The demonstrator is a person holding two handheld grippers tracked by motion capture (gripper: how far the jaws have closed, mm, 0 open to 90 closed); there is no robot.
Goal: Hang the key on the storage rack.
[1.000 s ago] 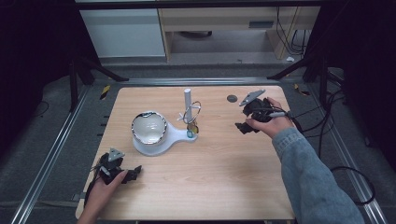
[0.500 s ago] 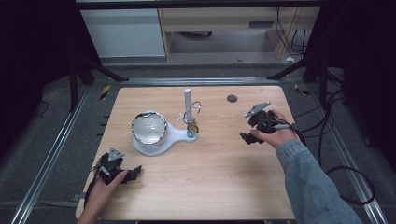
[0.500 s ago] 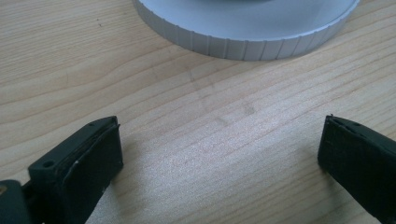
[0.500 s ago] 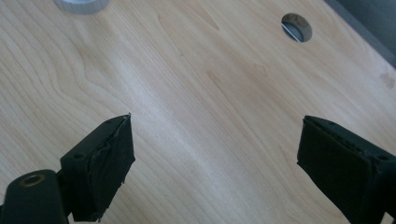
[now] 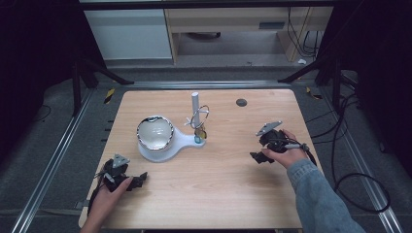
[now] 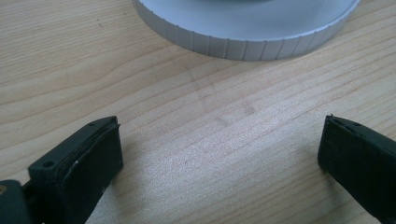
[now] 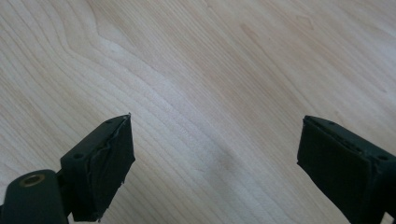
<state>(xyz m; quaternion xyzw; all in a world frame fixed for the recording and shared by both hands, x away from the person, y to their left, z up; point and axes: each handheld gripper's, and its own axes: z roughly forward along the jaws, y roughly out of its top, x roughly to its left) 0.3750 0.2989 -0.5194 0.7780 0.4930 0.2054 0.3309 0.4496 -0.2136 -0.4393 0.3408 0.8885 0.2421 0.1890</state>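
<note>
A white stand (image 5: 180, 141) sits left of the table's middle, carrying a shiny metal bowl (image 5: 155, 132) and an upright white post (image 5: 195, 102) with wire rings (image 5: 200, 116) hanging on it. My left gripper (image 5: 139, 179) rests low at the near left corner, open and empty. In the left gripper view its jaws (image 6: 219, 158) stand wide over bare wood, facing the stand's ribbed white rim (image 6: 247, 37). My right gripper (image 5: 257, 145) hovers over the right side of the table, open with nothing in it. The right gripper view shows its jaws (image 7: 215, 158) spread above plain wood.
A small dark round disc (image 5: 241, 102) lies near the table's far edge, right of the post. The wooden table (image 5: 223, 194) is edged by metal rails, with cables on the floor to the right. A denim sleeve (image 5: 316, 194) comes in from the bottom right.
My right gripper has come down and toward the near side of the table, away from the dark disc. Its jaws stay equally wide. The left gripper has not moved.
</note>
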